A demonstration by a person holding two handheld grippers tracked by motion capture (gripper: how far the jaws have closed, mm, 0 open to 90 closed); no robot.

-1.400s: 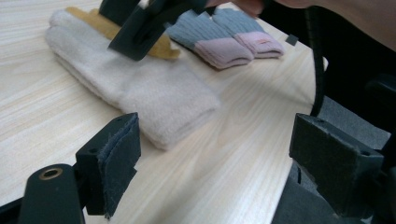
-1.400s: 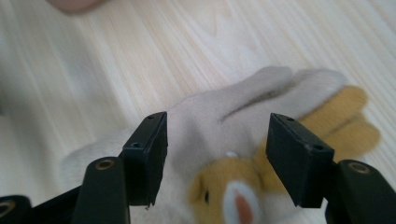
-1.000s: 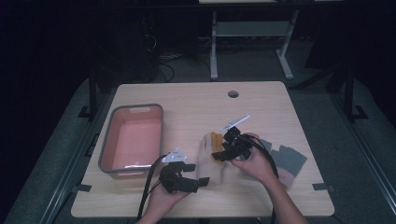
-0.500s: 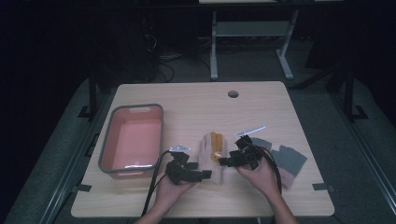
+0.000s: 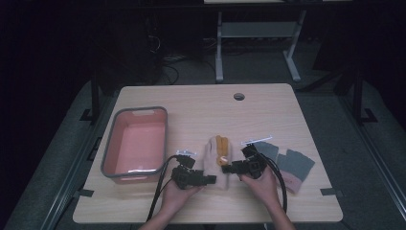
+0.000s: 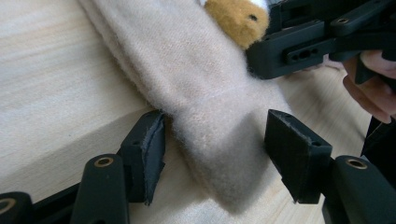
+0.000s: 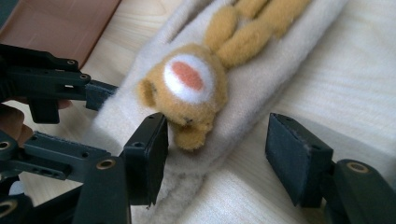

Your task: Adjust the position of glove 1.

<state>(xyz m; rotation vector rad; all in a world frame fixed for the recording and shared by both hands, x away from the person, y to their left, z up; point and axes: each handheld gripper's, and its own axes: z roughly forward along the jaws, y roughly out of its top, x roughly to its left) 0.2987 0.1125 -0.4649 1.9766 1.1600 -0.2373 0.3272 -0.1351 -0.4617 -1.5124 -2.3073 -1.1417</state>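
A cream fuzzy sock [image 5: 210, 155] with an orange plush animal face [image 5: 220, 152] lies at the table's front centre. My left gripper [image 5: 212, 180] is low at the sock's near end. In the left gripper view its jaws have just been closing and stand open astride that end of the sock [image 6: 210, 107]; the left pad [image 6: 156, 154] touches the fabric, the right pad is apart. My right gripper [image 5: 226, 168] comes in from the right. Its jaws have just been closing too and stand open around the plush face [image 7: 187, 88], the right pad clear of it.
A grey-rimmed pink tray [image 5: 108, 143] stands at the left. Two dark grey pieces of knitwear [image 5: 293, 165] lie right of the right hand, with a white tag [image 5: 256, 140] beside them. A cable hole [image 5: 239, 96] sits at the table's far middle.
Both hands have come down and closed in on the sock. The left gripper moved right to the sock's near end, and its jaws narrowed around it.
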